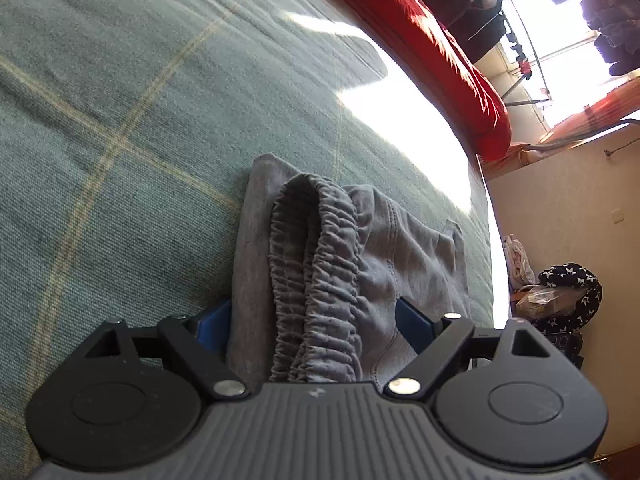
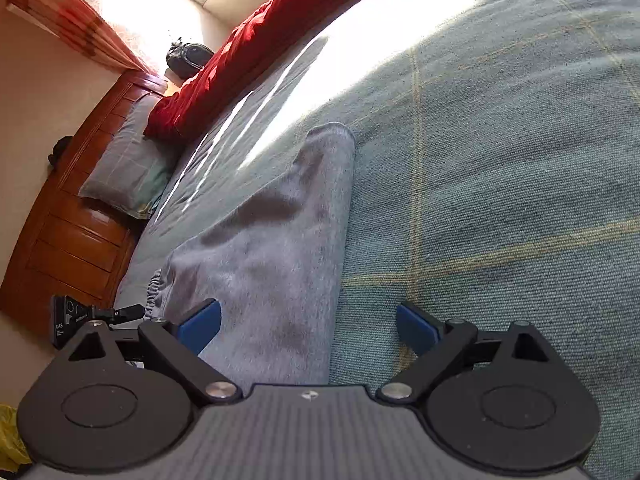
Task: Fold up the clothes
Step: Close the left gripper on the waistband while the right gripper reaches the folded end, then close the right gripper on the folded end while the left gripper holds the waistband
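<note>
On the green bed cover (image 1: 120,120), the soft, light grey trousers (image 1: 340,272) lay at 12 o'clock between both open fingers; the elastic waistband (image 1: 316,280) likely offered the firmest hold.

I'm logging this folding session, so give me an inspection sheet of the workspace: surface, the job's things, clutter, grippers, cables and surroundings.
Surface: green plaid bedspread, a bright sun patch across it.
Job's things: grey sweatpants lying on the bedspread, elastic waistband bunched up between the left fingers.
Clutter: red duvet along the far side of the bed, grey pillow at the headboard.
Grippers: left gripper open, straddling the waistband; right gripper open, over the edge of the sweatpants.
Cables: nothing seen.
Surroundings: wooden headboard, orange curtain, black star-print bag on the floor, clothes hanging by the window.
</note>
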`<state>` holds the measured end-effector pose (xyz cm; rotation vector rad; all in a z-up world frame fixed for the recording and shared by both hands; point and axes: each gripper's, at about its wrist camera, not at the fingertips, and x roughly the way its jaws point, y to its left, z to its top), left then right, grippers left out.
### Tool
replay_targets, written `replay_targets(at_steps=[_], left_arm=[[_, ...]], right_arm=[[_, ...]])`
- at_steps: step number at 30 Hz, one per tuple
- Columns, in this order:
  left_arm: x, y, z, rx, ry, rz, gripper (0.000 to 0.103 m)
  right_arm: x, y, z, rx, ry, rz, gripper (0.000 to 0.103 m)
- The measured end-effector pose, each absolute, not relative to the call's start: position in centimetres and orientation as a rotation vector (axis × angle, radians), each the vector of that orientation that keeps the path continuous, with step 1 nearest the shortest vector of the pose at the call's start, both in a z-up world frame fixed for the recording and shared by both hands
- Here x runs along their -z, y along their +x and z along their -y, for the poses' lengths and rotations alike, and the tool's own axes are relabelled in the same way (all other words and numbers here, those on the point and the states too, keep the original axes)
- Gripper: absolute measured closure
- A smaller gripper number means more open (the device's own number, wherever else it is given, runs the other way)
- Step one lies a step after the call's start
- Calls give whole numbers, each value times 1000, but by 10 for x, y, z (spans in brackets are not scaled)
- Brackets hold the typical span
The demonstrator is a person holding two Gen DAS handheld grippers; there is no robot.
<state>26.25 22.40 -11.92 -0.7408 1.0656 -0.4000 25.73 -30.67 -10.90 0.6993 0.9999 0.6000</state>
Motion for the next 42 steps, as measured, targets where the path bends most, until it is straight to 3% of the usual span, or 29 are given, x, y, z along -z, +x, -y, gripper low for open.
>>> replay_targets(at_steps=[11, 20, 32, 37, 39, 41, 42], left_arm=[[128, 294, -223, 455, -789, -1065, 14], [130, 242, -224, 530, -797, -1053, 14], [125, 283, -210, 549, -739, -1082, 16], [124, 270, -215, 531, -706, -1069, 29], [122, 268, -214, 513, -679, -1072, 34], [120, 265, -214, 489, -647, -1073, 46], [118, 263, -214, 475, -635, -1071, 47]], right_arm=[[121, 334, 258, -719, 763, -1085, 3], [115, 289, 261, -806, 705, -1156, 2], [117, 308, 242, -802, 711, -1148, 2], [117, 297, 251, -770, 656, -1120, 29], [120, 297, 254, -764, 659, -1115, 33], [119, 294, 251, -736, 618, -1109, 42], [118, 293, 250, -717, 593, -1106, 50]])
